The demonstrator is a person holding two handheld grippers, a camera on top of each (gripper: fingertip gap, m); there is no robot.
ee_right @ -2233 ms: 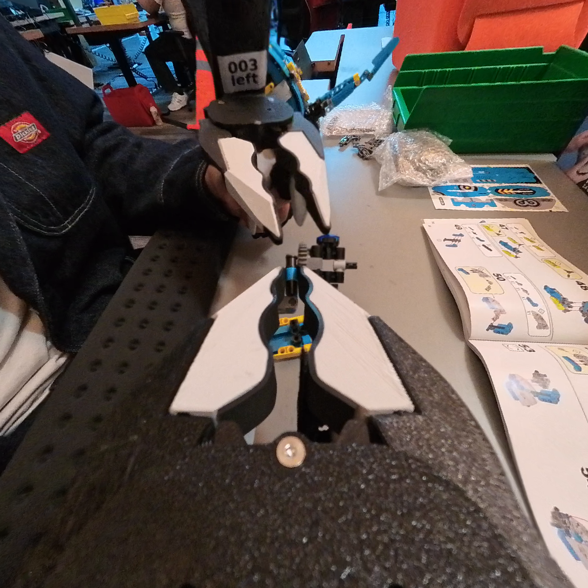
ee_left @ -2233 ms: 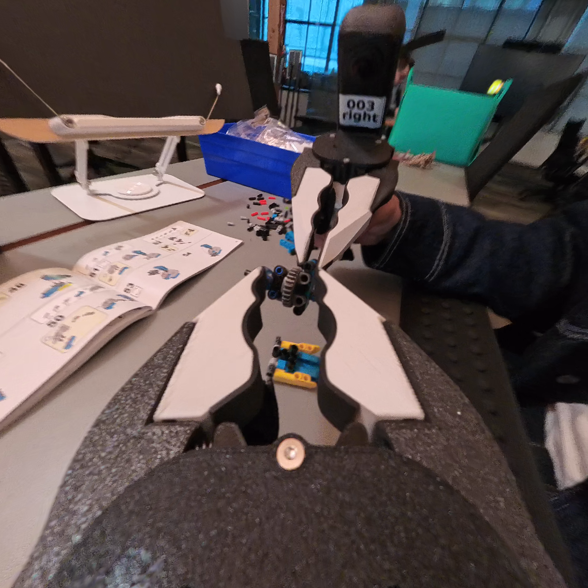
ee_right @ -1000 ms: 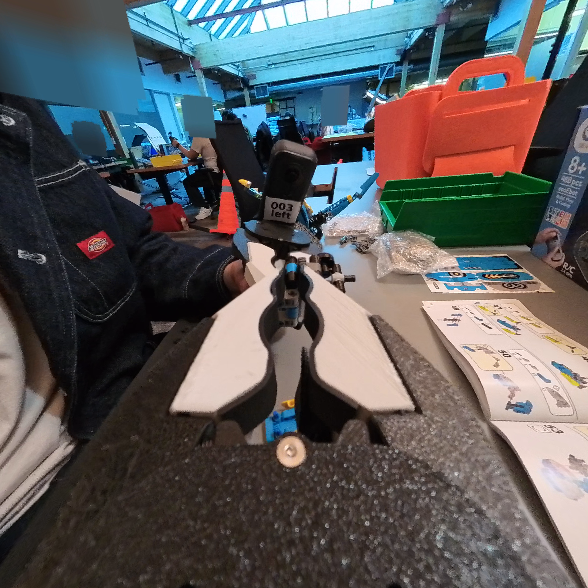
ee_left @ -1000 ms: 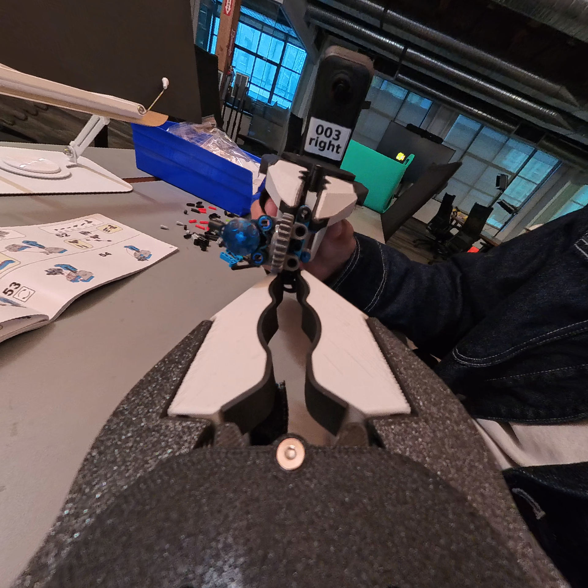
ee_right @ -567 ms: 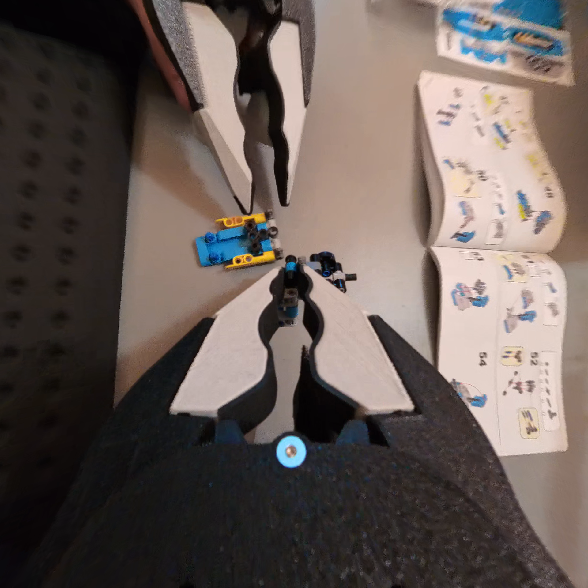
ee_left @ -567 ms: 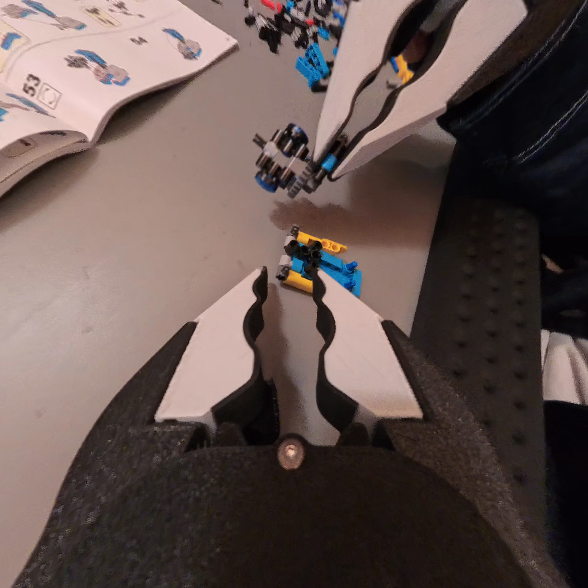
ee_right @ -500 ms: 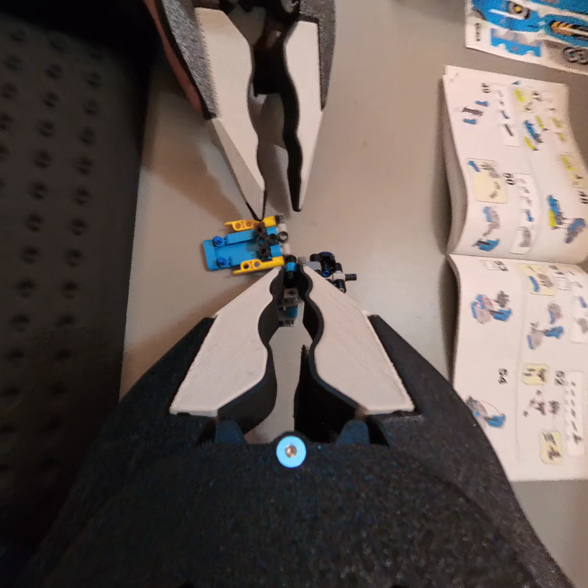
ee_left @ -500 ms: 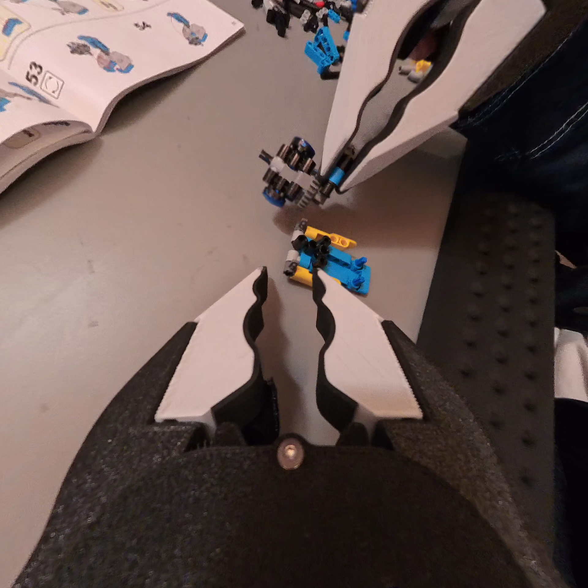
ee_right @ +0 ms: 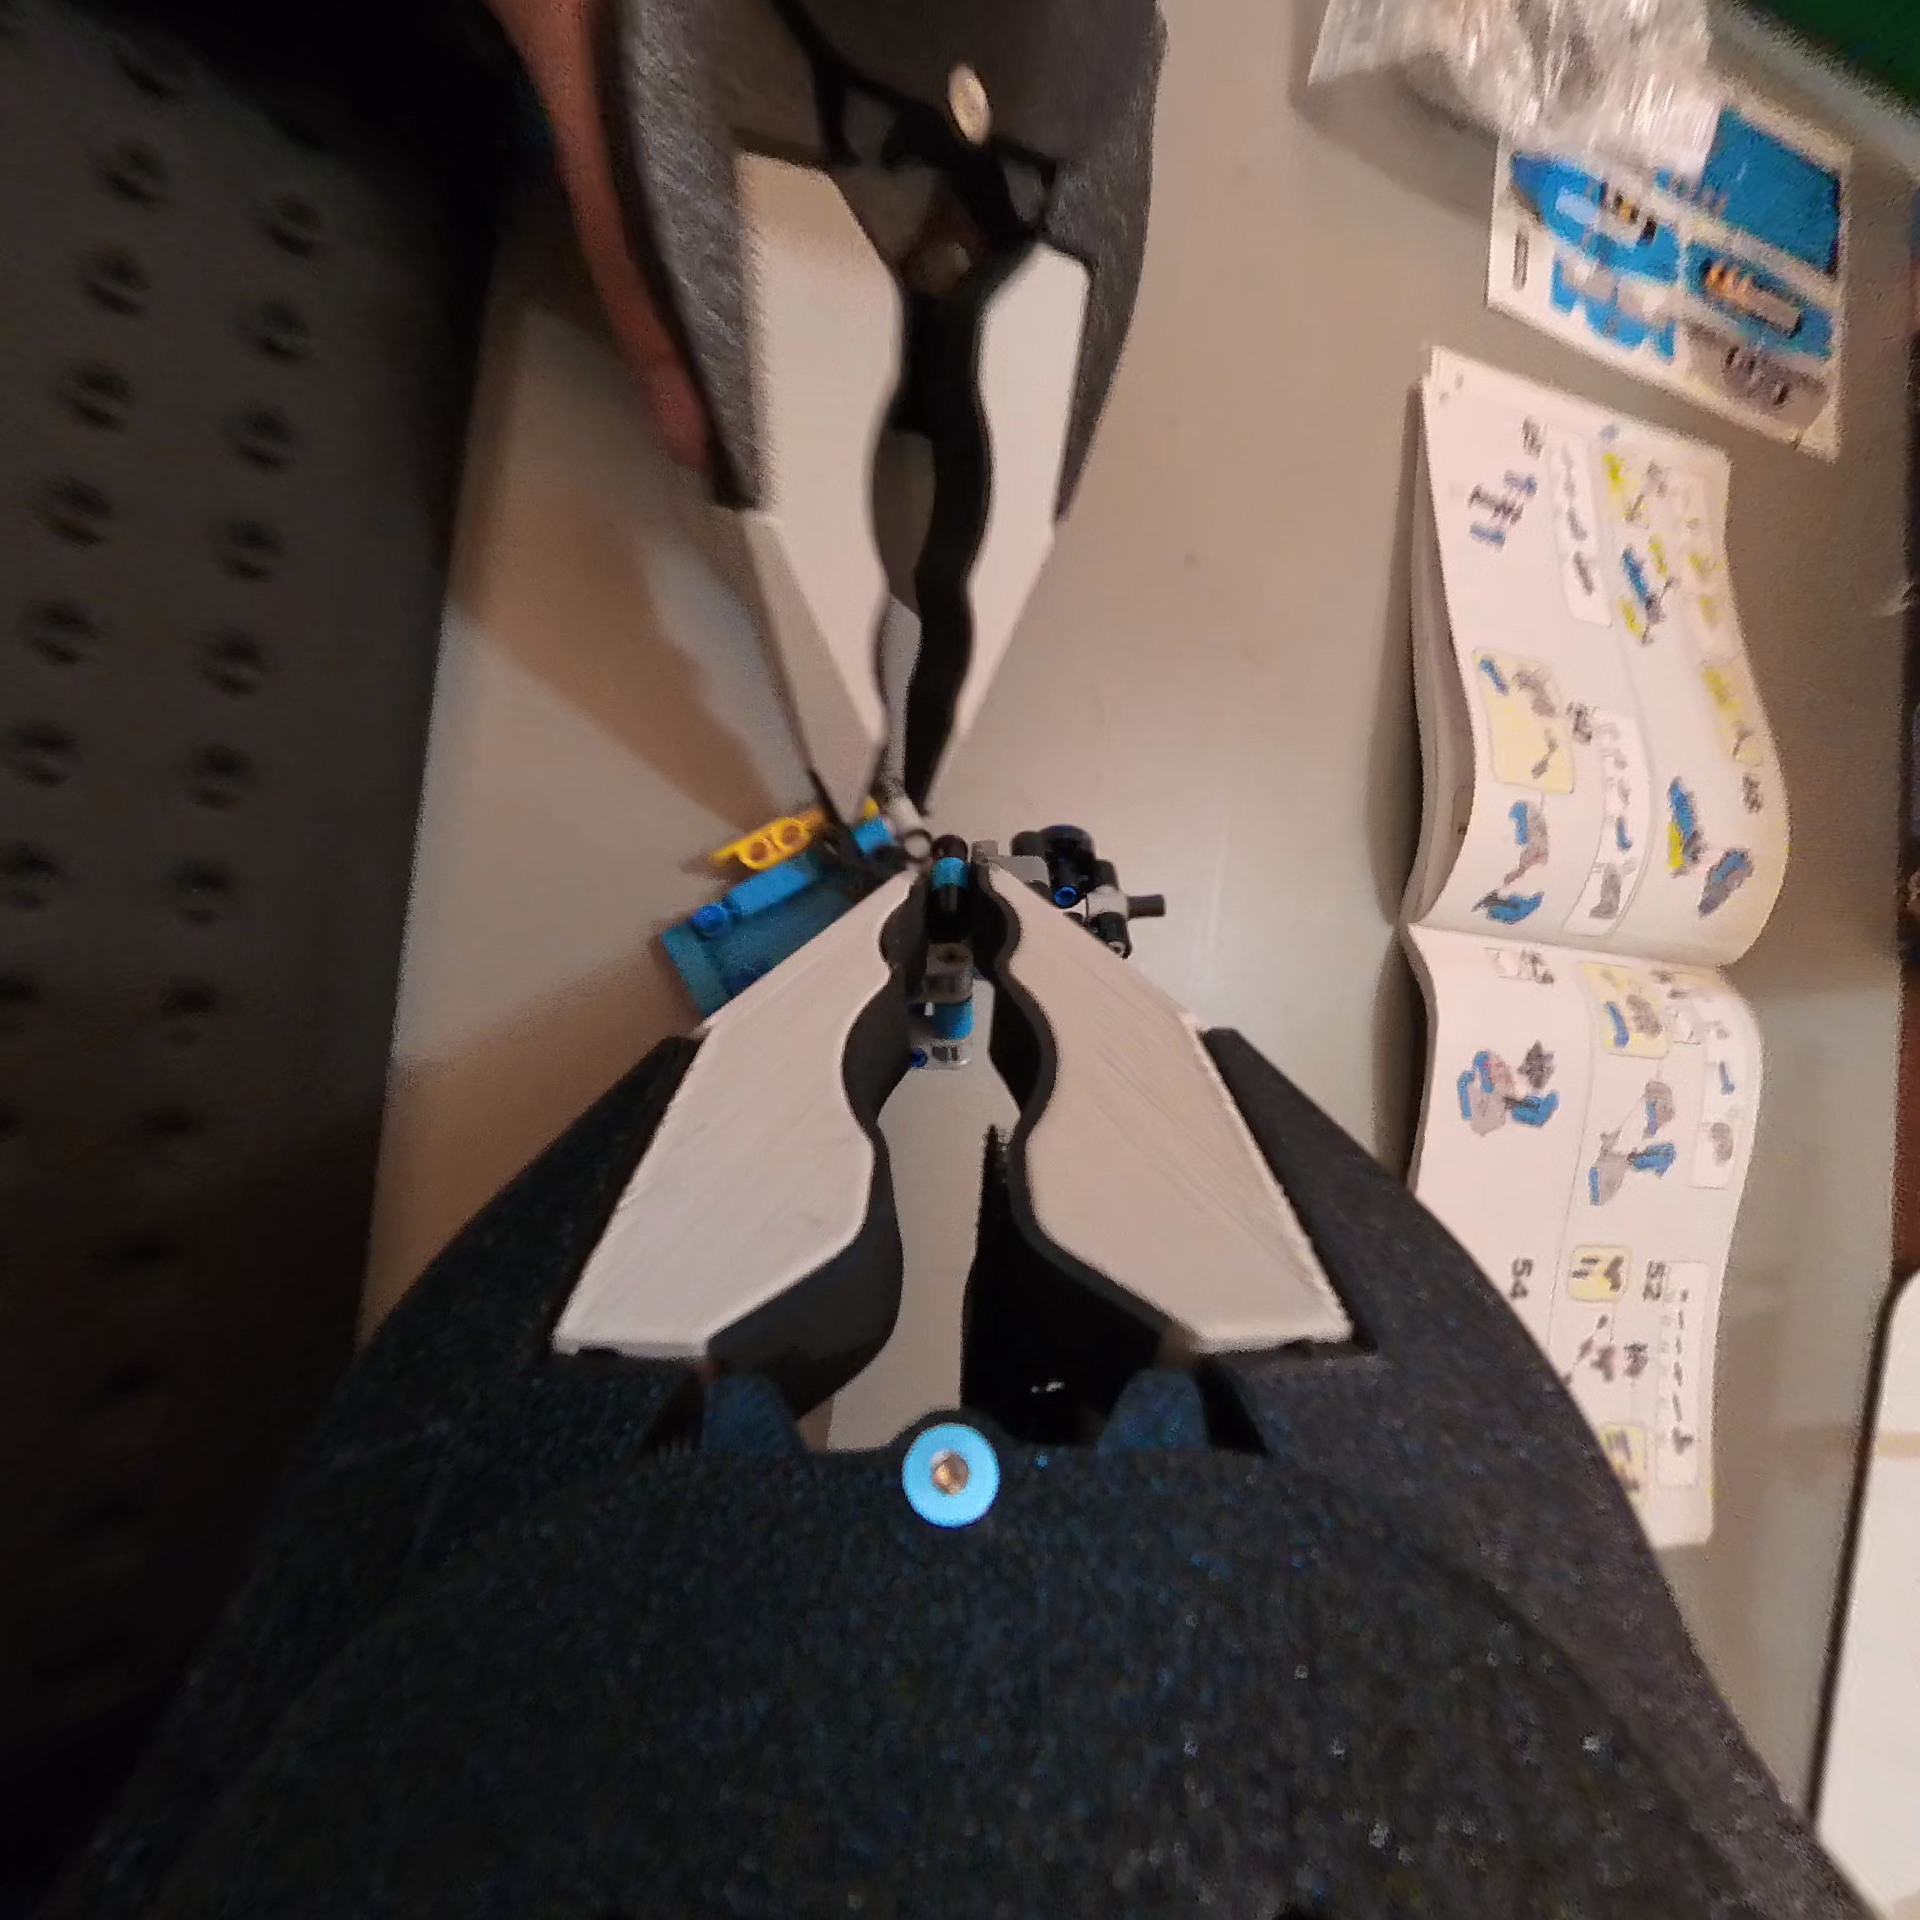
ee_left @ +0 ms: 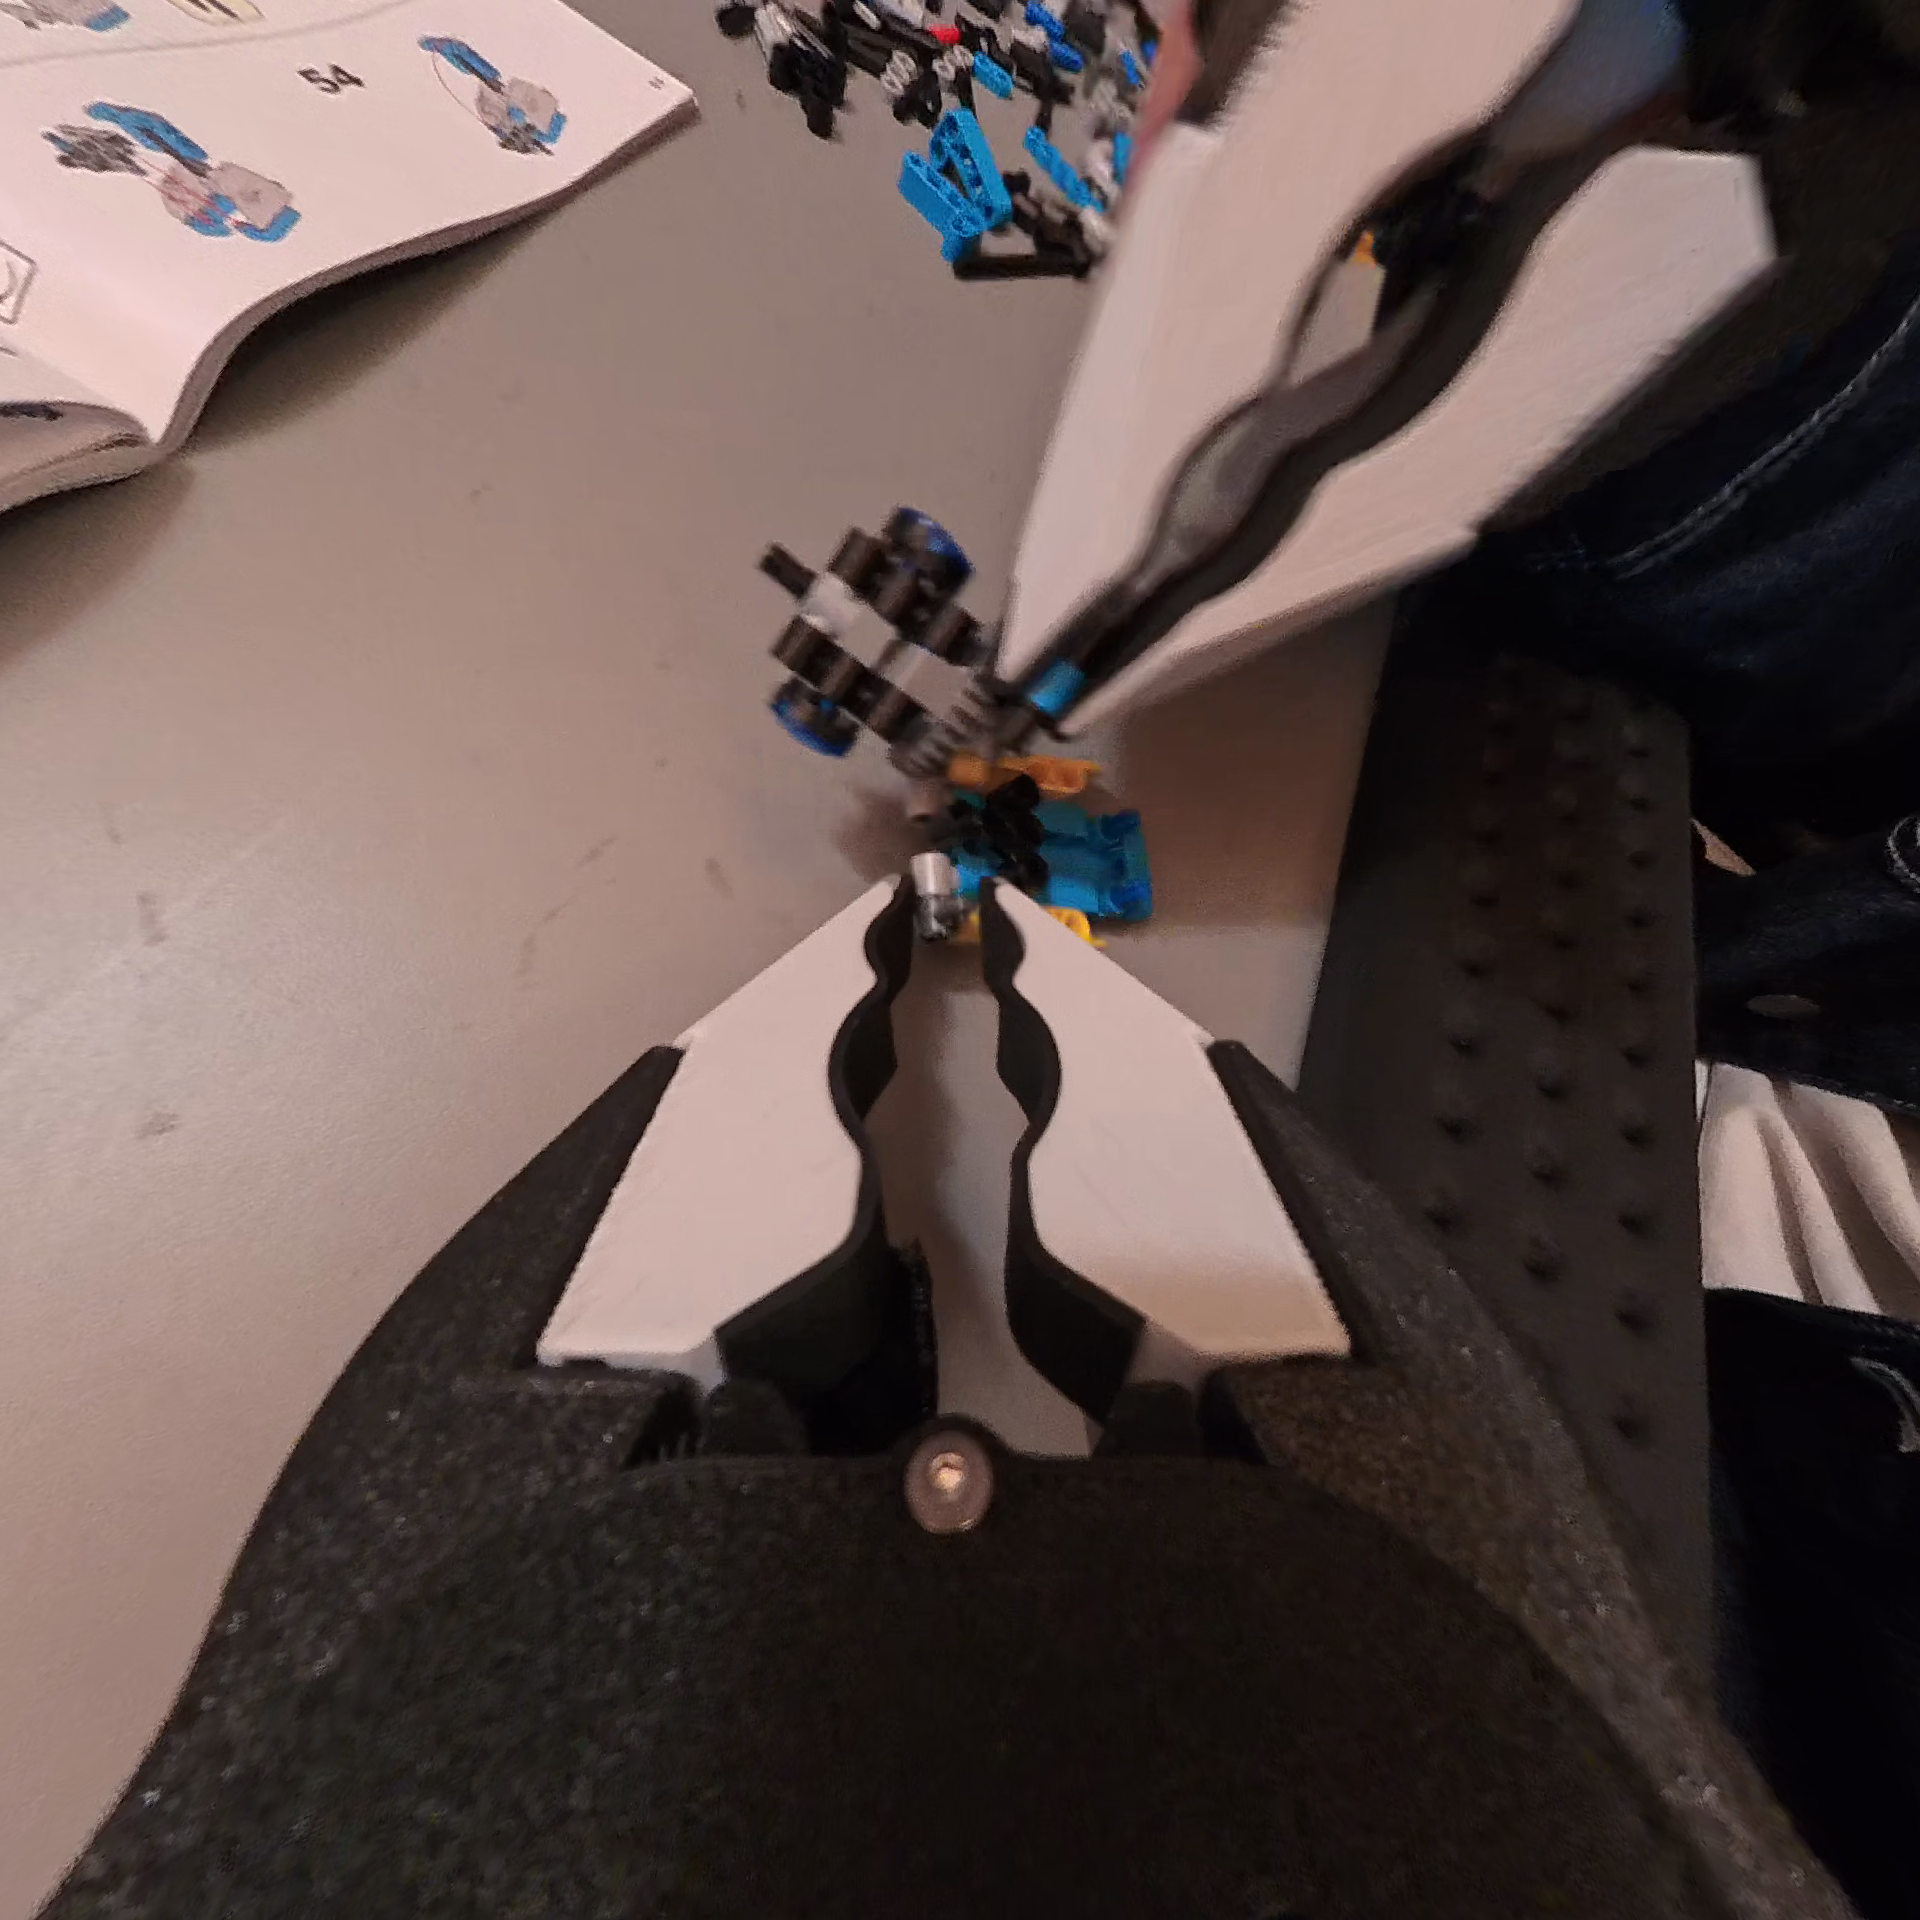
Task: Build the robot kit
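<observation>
- Right claw is pinched on my small gear piece, frame centre; left claw is parted, tips around a grey peg on the blue-and-yellow block.
- Both look light, rigid plastic; pegs may pop loose. I'd take the solid beams.
- Gear piece: black, grey, blue ends.

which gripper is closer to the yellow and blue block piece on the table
Left. The left gripper has its open tips at the piece; the right gripper hovers beside it, clamping a gear assembly.
</observation>
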